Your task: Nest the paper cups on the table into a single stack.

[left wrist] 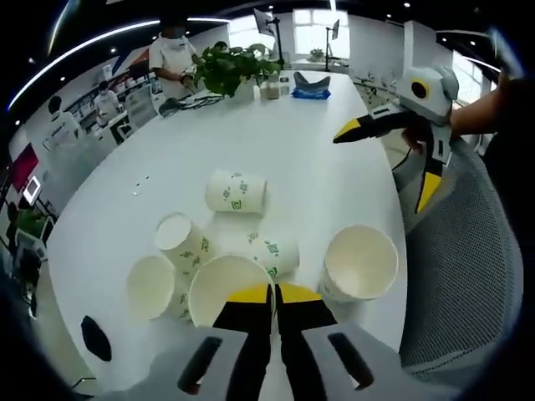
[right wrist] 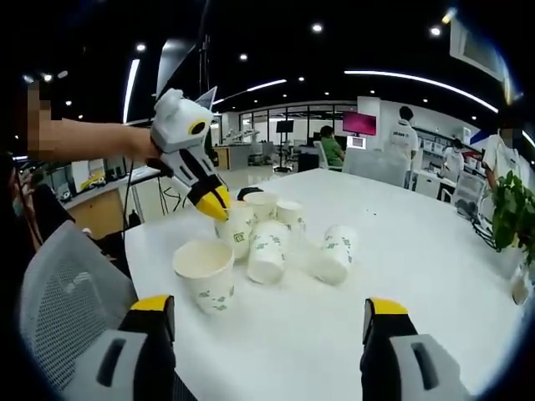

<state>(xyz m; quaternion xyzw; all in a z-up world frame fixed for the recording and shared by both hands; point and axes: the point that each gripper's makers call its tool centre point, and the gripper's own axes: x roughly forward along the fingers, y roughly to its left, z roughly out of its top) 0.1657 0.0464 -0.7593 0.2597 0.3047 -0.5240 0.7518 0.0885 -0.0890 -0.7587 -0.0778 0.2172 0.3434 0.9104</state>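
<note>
Paper cups point(left wrist: 236, 191) on a white surface point(left wrist: 309, 159), clustered near its edge. White cups with a small green printed logo; lettering too small to read in either view.

Left gripper view: left gripper point(left wrist: 273, 292) low over the cluster, yellow-tipped jaws pressed together, tips at the rim of an upright cup point(left wrist: 224, 288). Second upright cup point(left wrist: 360, 262) just to the right, standing apart. Three more cups lying on their sides, mouths toward the camera, plus the sideways one farther back. Cup count in the pile uncertain: several overlap and one is partly hidden behind the jaws. Right gripper point(left wrist: 393, 150) held above the surface's far edge, jaws spread wide, nothing between them.

Right gripper view: right gripper point(right wrist: 267, 322) with both jaws cut off at the bottom edge, set wide apart, empty. Left gripper point(right wrist: 216, 203) reaching in from the left, tips closed and touching a cup rim at the back of the cluster; whether anything is pinched cannot be told. Lone upright cup point(right wrist: 206, 273) nearest the camera.

Surroundings: mesh chair back point(right wrist: 63, 292) beside the surface; potted plant point(left wrist: 234, 67) and a blue item point(left wrist: 311, 93) at the far end; people point(left wrist: 171, 54) standing beyond, office interior behind them. Pink wall screen point(right wrist: 359, 124), text illegible.
</note>
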